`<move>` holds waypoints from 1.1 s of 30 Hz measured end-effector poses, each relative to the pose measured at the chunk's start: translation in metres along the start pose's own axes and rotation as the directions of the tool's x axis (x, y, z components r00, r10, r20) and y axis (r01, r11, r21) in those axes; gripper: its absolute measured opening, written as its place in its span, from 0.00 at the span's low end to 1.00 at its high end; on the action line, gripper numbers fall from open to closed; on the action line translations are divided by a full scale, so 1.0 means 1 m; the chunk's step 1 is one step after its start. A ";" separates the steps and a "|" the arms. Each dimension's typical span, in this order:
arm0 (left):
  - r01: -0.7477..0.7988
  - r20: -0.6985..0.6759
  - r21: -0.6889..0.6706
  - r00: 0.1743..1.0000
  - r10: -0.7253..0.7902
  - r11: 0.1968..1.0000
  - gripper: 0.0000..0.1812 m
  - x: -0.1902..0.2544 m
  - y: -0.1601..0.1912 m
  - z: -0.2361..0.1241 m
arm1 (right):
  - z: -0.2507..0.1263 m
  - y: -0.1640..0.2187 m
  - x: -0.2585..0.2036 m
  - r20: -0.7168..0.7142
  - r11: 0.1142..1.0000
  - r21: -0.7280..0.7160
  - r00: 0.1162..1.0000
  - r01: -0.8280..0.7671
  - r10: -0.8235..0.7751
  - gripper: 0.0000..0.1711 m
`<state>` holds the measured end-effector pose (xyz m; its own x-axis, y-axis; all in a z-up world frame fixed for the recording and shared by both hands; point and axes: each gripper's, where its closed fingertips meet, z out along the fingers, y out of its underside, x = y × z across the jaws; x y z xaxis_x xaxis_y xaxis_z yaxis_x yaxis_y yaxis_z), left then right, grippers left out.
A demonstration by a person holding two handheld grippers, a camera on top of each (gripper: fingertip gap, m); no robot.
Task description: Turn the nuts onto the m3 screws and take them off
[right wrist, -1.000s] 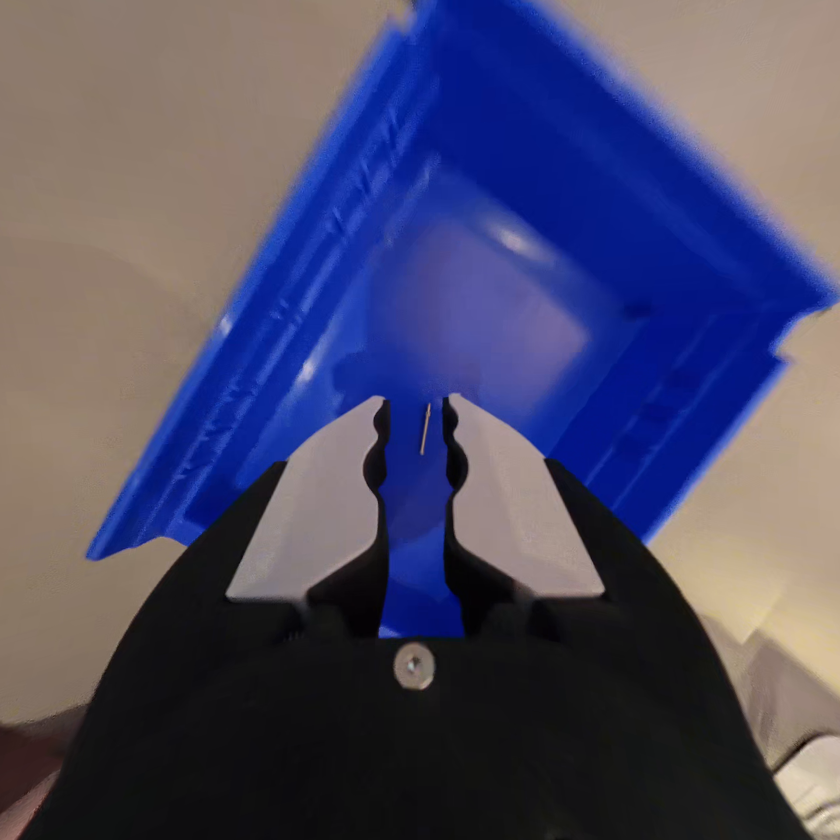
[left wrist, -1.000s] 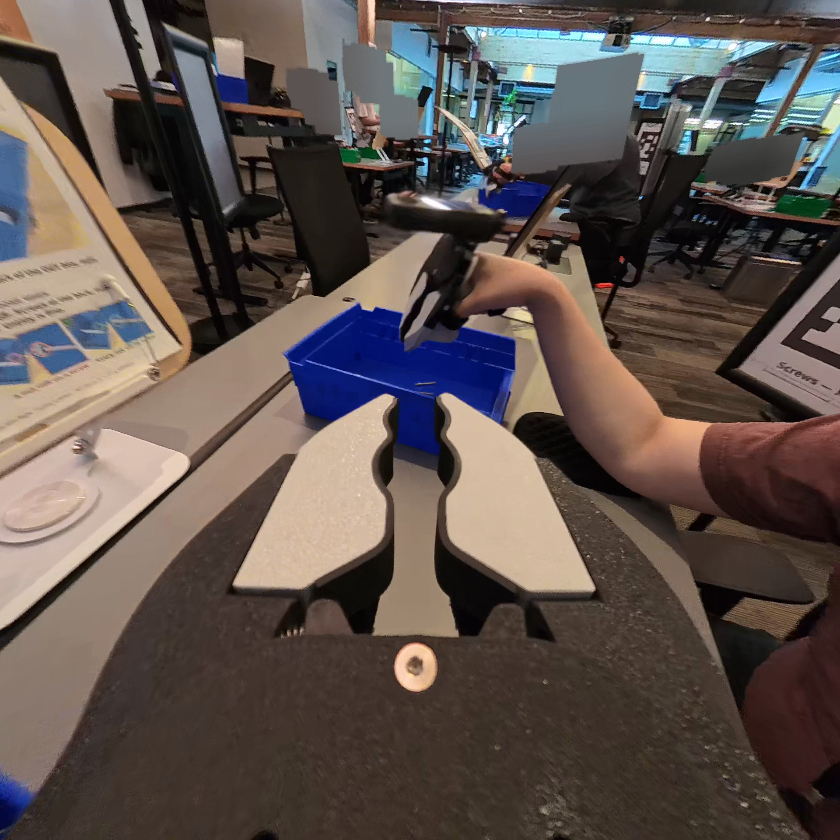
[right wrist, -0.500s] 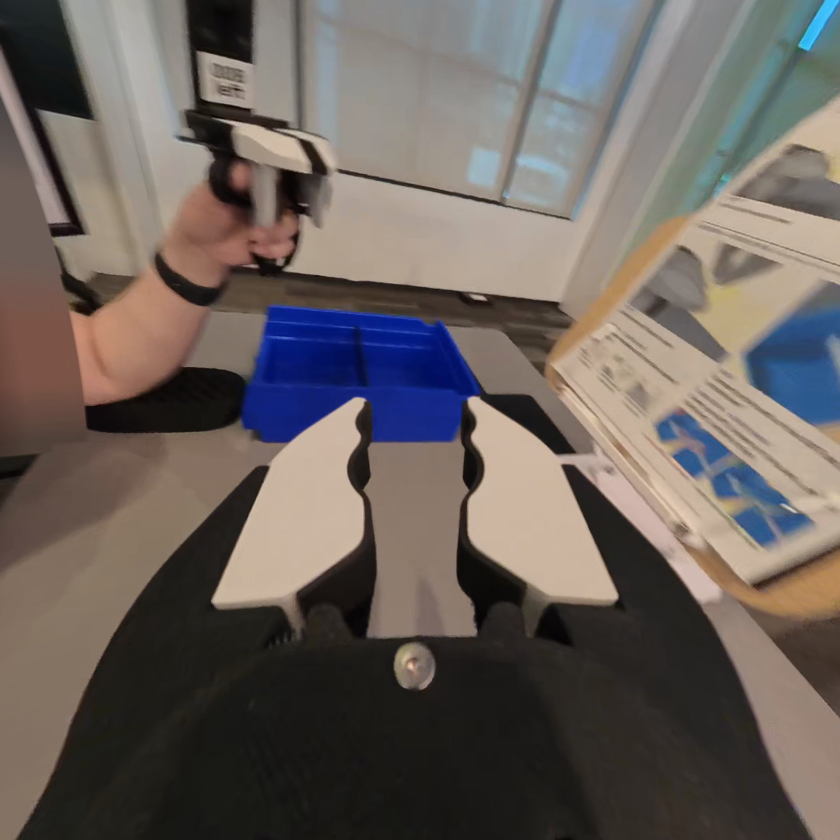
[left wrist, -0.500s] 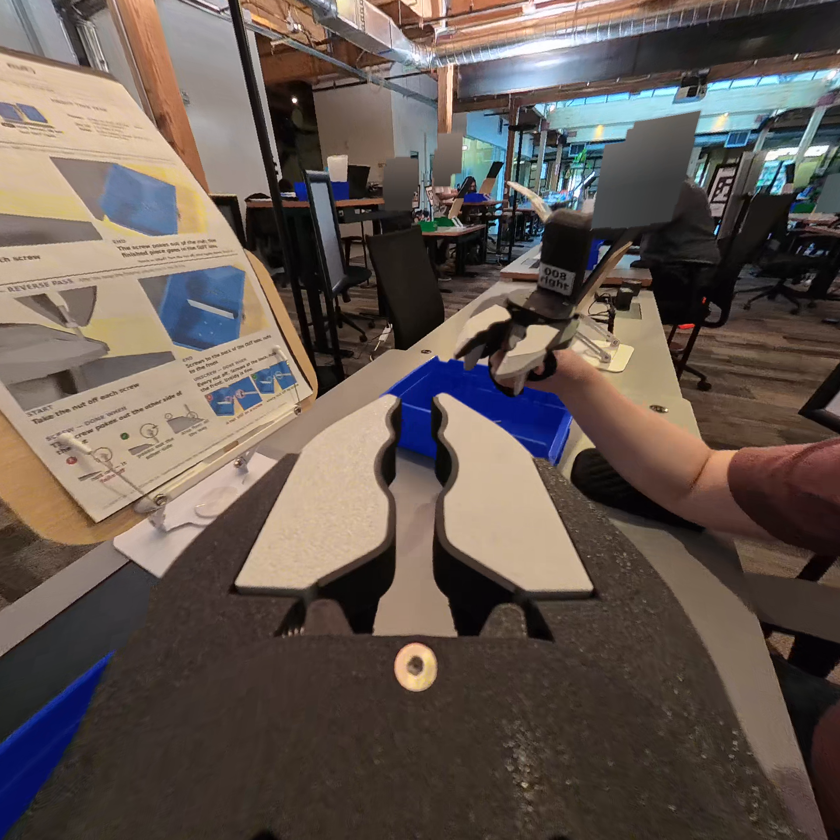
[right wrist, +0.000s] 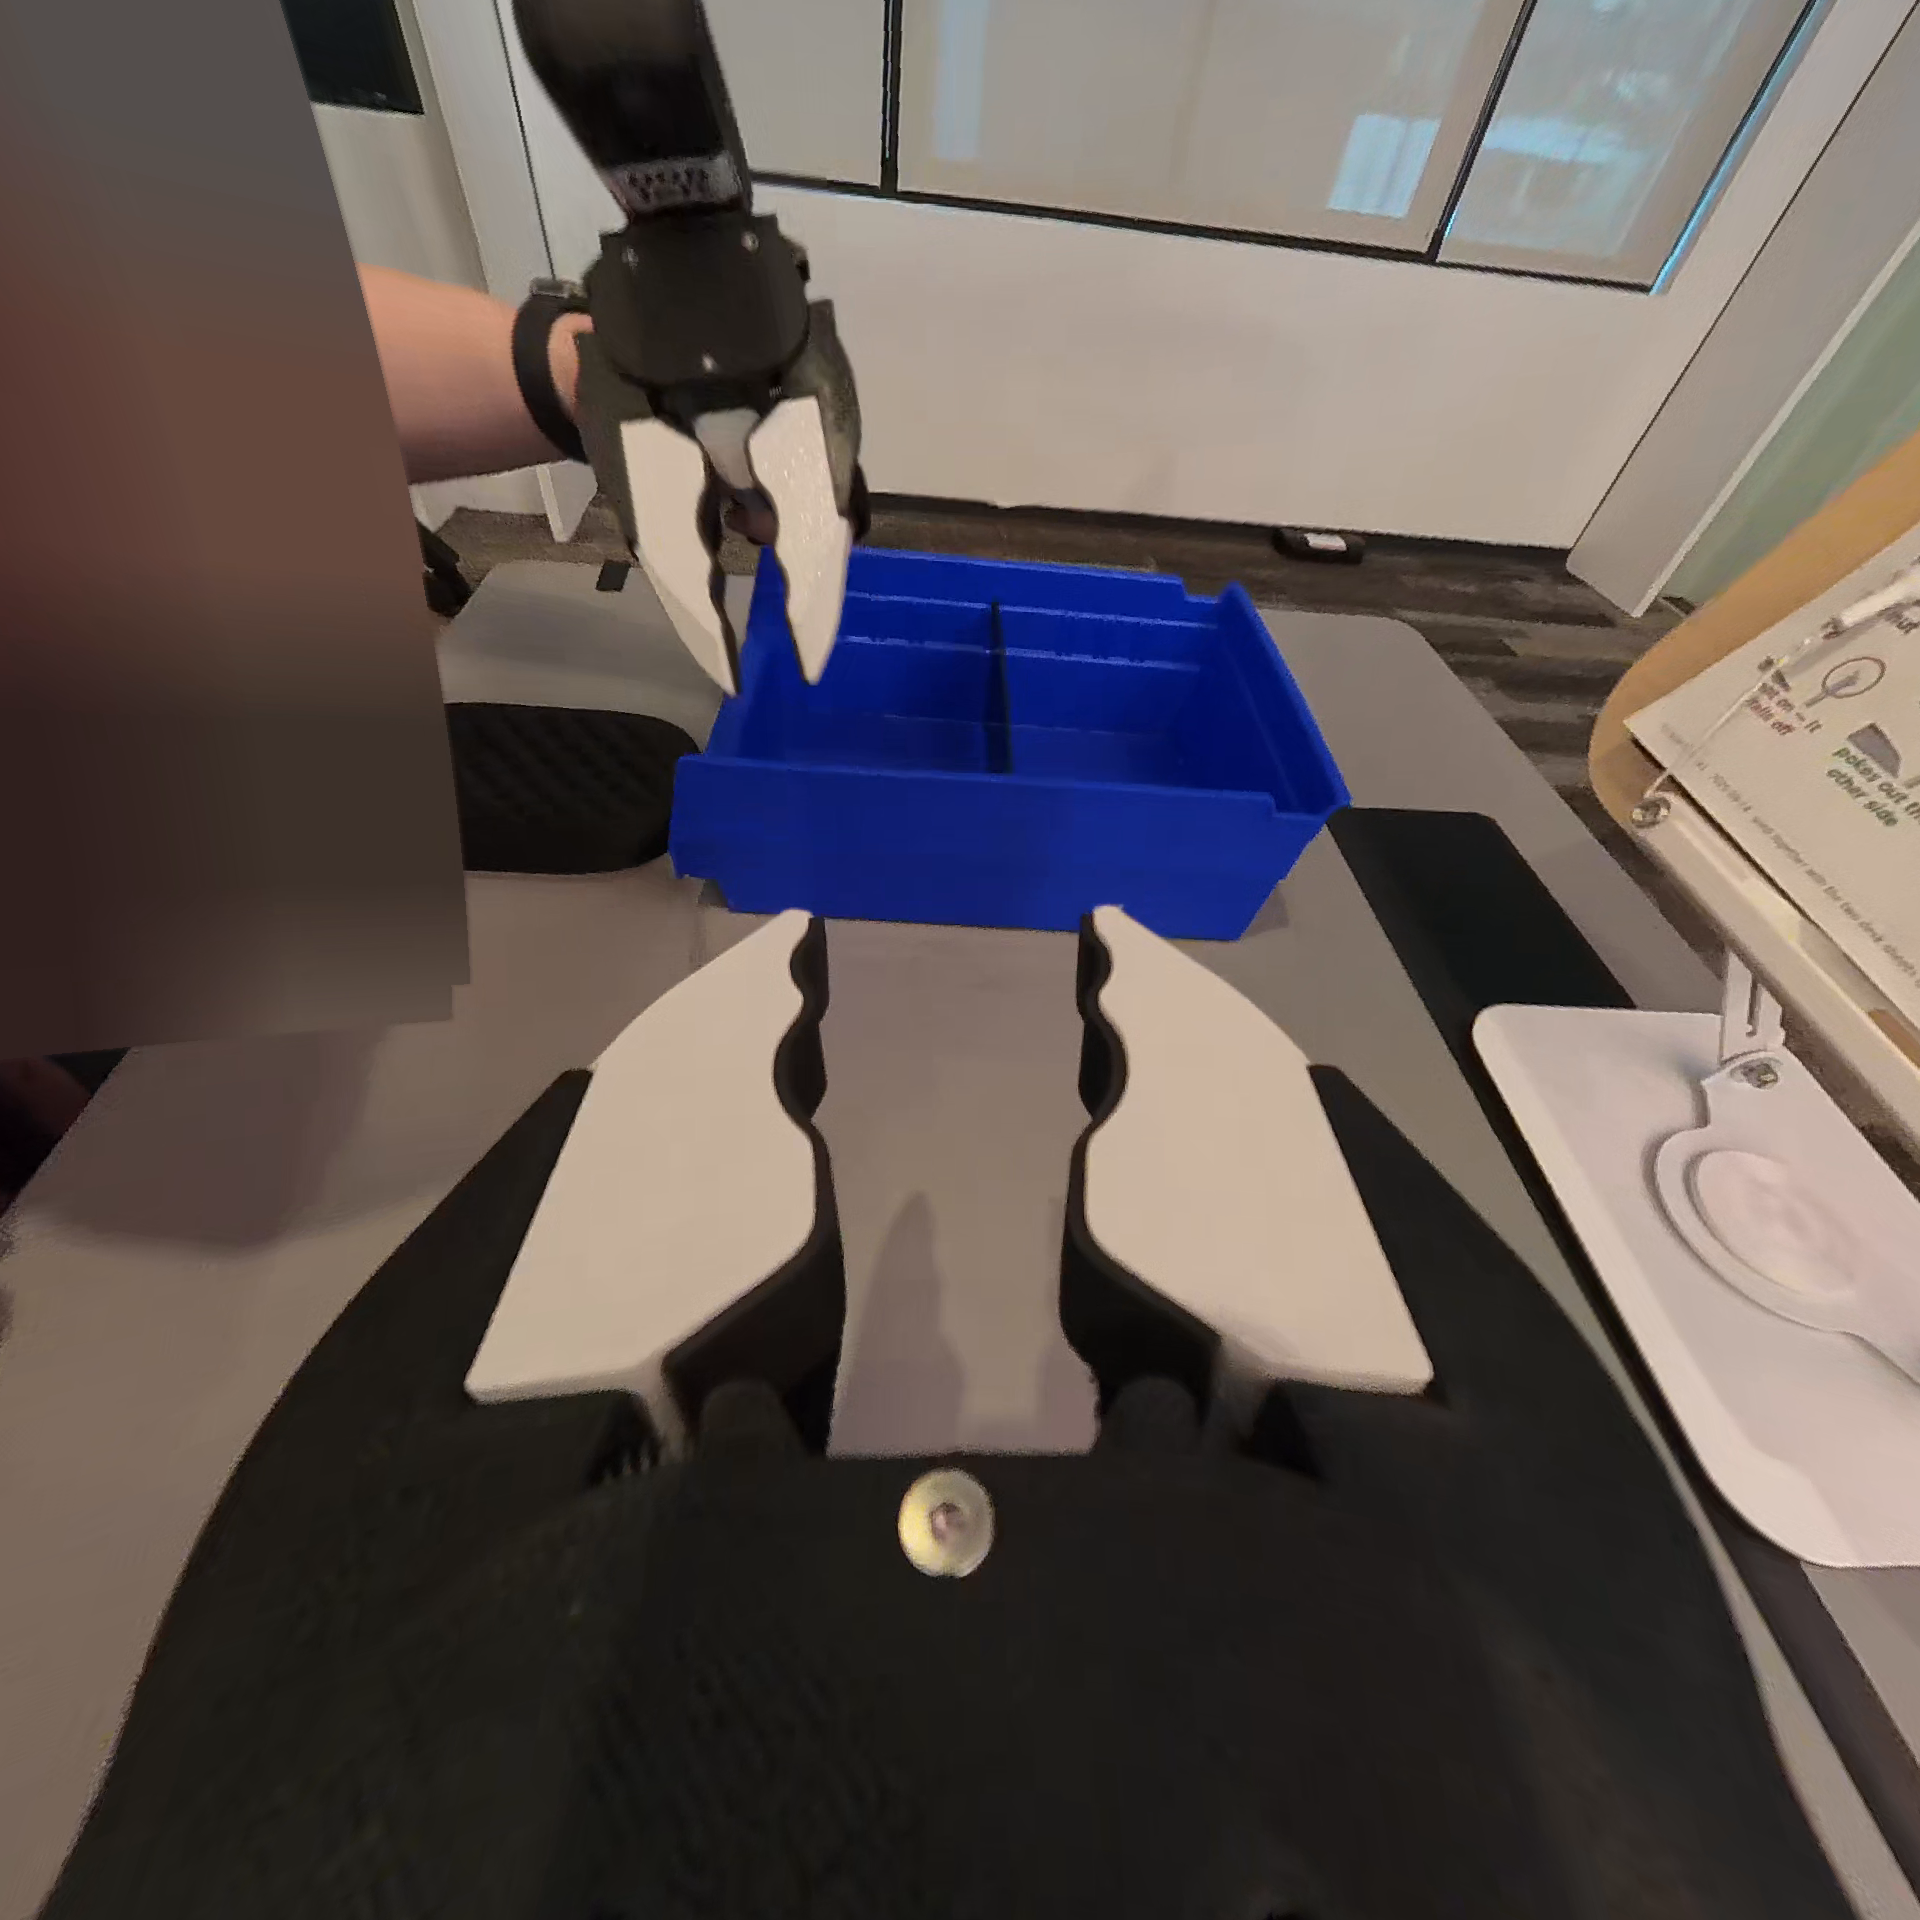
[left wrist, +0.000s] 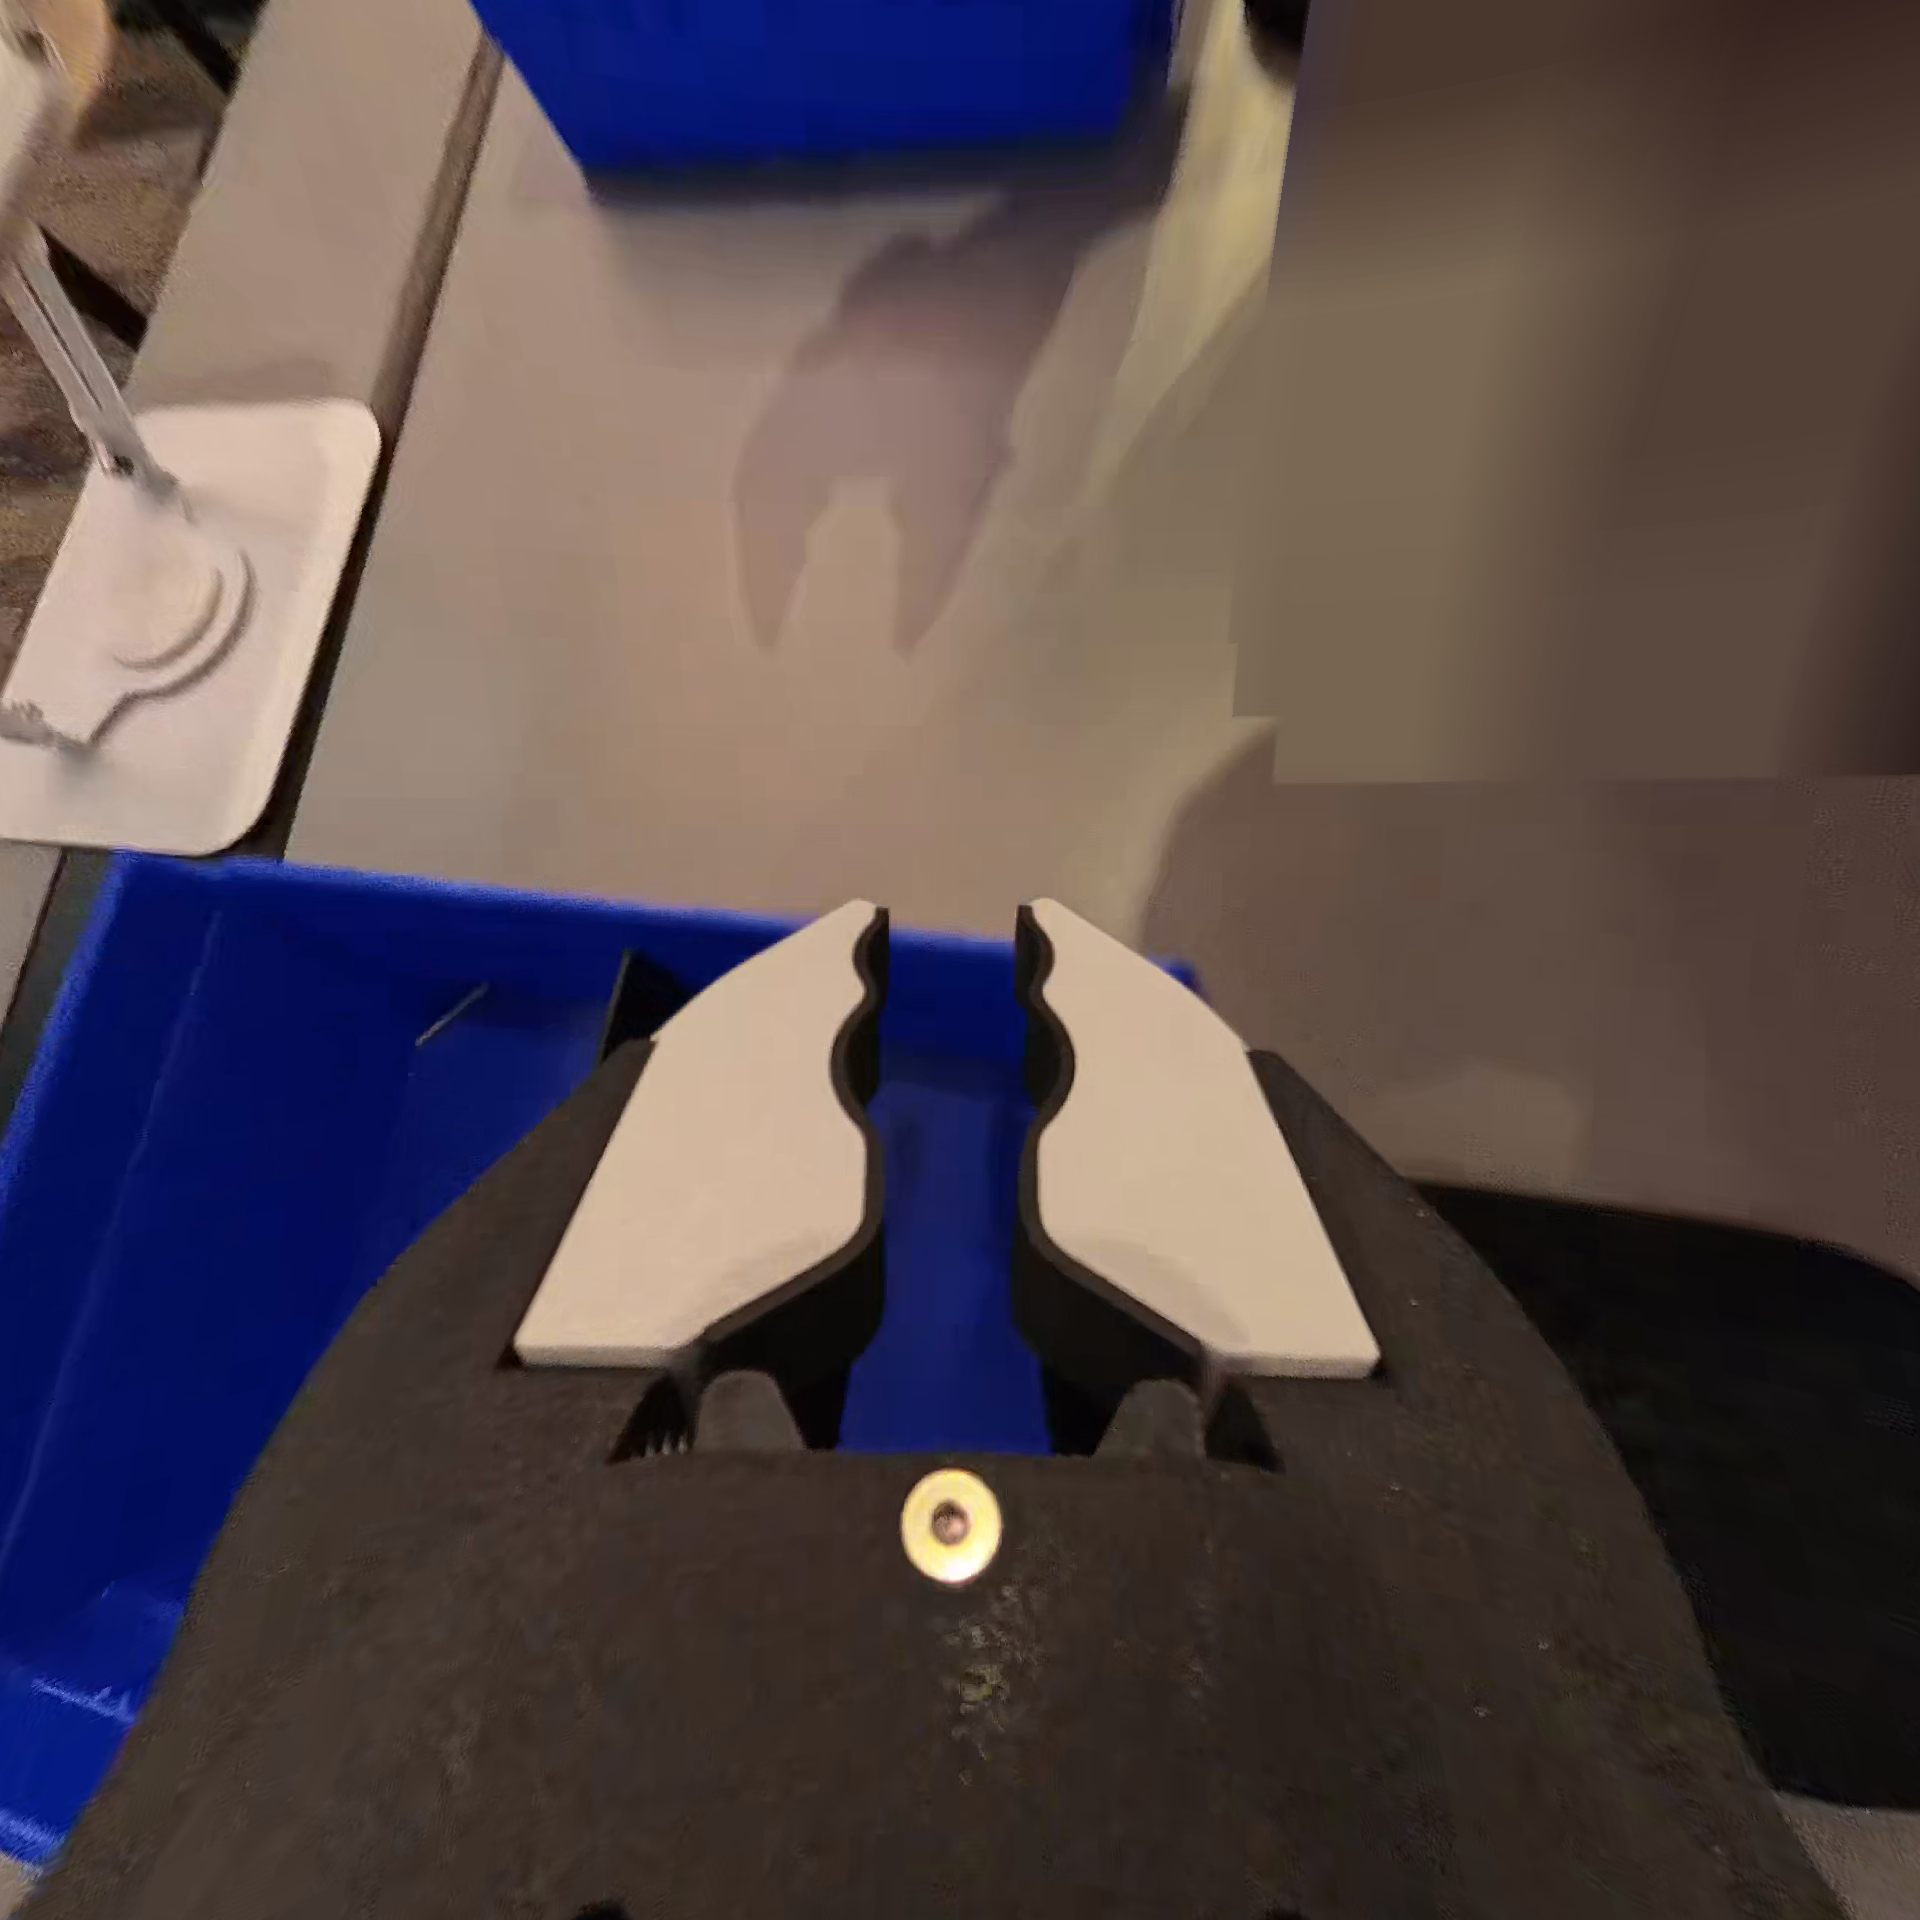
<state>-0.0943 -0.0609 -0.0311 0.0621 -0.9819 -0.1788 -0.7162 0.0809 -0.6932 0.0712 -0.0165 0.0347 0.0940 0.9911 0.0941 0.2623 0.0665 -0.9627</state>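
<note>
Little of the task looks done. Neither claw carries a screw or nut, so the picking up and all the threading appear to lie ahead.

In the left wrist view the left claw [left wrist: 951, 925] is at the centre of the frame, its fingers parted with nothing between them, tipped down over the near blue bin [left wrist: 260, 1195] that fills the lower left. A thin dark sliver [left wrist: 452, 1014] lies in the bin's left compartment; it may be one of the m3 screws, though blur makes that unsure. No nut can be made out.

In the right wrist view the right claw [right wrist: 951, 920] is spread wide and empty in the lower centre, level above the grey desk [right wrist: 951, 1039], short of the bin's front wall. At upper left the other claw points steeply down over the bin's left corner.
</note>
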 end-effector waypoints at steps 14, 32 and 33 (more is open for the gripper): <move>-0.033 -0.250 -0.468 0.964 -0.096 0.883 0.29 -0.007 0.111 0.017 | 0.014 0.045 0.011 -0.030 0.985 -0.173 1.000 -0.015 0.010 0.30; -0.140 -0.288 -0.572 0.957 -0.037 0.808 0.46 0.000 0.152 0.027 | 0.022 0.051 -0.004 0.020 0.968 -0.248 1.000 0.028 -0.024 0.31; -0.154 -0.280 -0.576 0.960 -0.017 0.803 0.46 0.000 0.152 0.028 | 0.022 0.052 -0.005 0.023 0.967 -0.254 0.999 0.032 -0.027 0.31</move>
<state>-0.1841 -0.0435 -0.1559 -0.1229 -0.9918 0.0353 -0.9849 0.1176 -0.1267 0.0633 -0.0152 -0.0215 0.0650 0.9913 0.1145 0.5002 0.0669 -0.8633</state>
